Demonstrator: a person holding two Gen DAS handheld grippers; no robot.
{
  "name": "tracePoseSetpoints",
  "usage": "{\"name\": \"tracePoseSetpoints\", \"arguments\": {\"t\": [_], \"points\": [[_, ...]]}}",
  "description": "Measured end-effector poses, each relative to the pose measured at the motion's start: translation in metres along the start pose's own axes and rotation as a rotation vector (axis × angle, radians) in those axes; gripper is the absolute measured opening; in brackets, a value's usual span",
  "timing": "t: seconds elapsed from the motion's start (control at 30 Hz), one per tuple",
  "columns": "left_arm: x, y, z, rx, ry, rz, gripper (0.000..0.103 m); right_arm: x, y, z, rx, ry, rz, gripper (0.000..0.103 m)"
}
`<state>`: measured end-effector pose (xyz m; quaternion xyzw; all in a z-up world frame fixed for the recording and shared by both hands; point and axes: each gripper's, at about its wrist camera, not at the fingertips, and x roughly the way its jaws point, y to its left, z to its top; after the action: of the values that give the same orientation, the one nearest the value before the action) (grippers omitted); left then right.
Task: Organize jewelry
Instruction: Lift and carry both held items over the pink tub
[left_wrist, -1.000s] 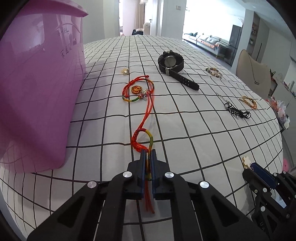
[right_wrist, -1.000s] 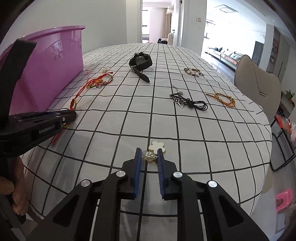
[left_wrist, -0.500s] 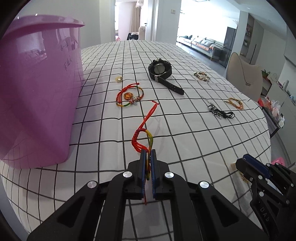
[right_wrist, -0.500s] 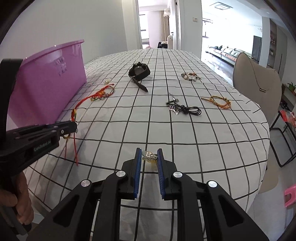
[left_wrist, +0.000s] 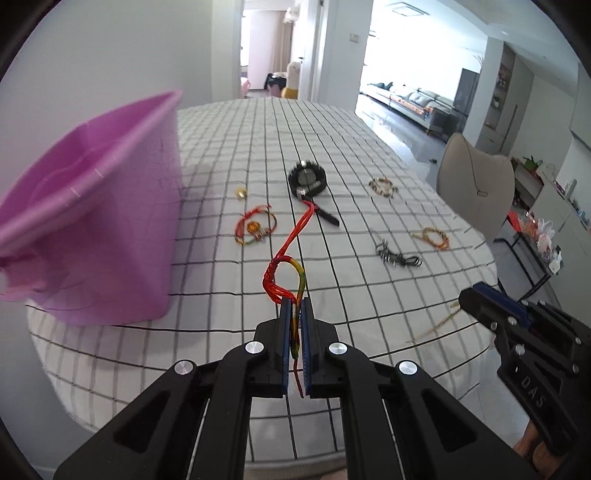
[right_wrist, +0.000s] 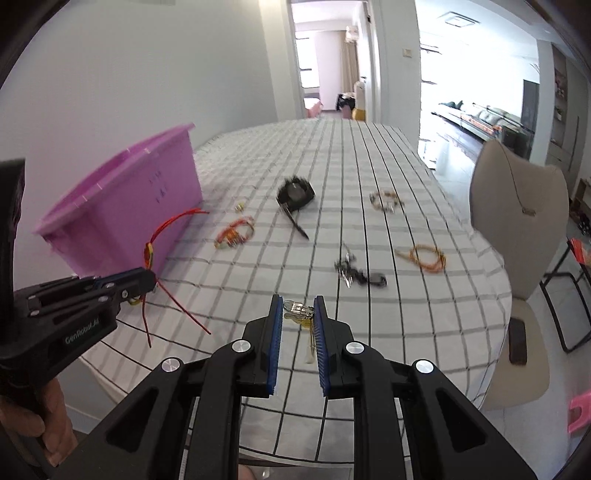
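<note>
Both grippers have risen: the red braided cord bracelet (left_wrist: 291, 258) and the small gold clasp trinket (right_wrist: 298, 313) now hang clear of the checked tablecloth (left_wrist: 369, 295).

pink bin (left_wrist: 92, 229): left side cut off by frame edge, inside unreadable | watch (right_wrist: 295, 194): motion-blurred, face unreadable | small gold piece (right_wrist: 300, 314) in right claw (right_wrist: 298, 321): kind too small to tell | hand (right_wrist: 48, 421): mostly cut off at frame edge
</note>
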<state>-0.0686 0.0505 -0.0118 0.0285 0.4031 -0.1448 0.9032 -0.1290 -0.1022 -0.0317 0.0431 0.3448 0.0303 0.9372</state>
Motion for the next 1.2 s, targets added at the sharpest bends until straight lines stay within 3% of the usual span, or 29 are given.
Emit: {"name": "tracePoseSetpoints", "arguments": {"t": [0.33,0.63,0.9,1.2], "points": [[-0.079,0.021,0.039,-0.075,-0.074,0.085,0.006,-0.041,0.023,0.071,-0.067,-0.061,0.145,0.016],[-0.113,0.074,0.081,-0.108,-0.155,0.145,0.006,-0.038,0.093,0.141,-0.109,-0.119,0.274,0.017],[-0.108,0.154,0.119,-0.111,-0.187,0.187,0.006,-0.003,0.175,0.201,-0.142,-0.135,0.345,0.017],[-0.062,0.231,0.131,-0.162,-0.069,0.179,0.006,0.057,0.244,0.223,-0.161,-0.047,0.381,0.017]]}}
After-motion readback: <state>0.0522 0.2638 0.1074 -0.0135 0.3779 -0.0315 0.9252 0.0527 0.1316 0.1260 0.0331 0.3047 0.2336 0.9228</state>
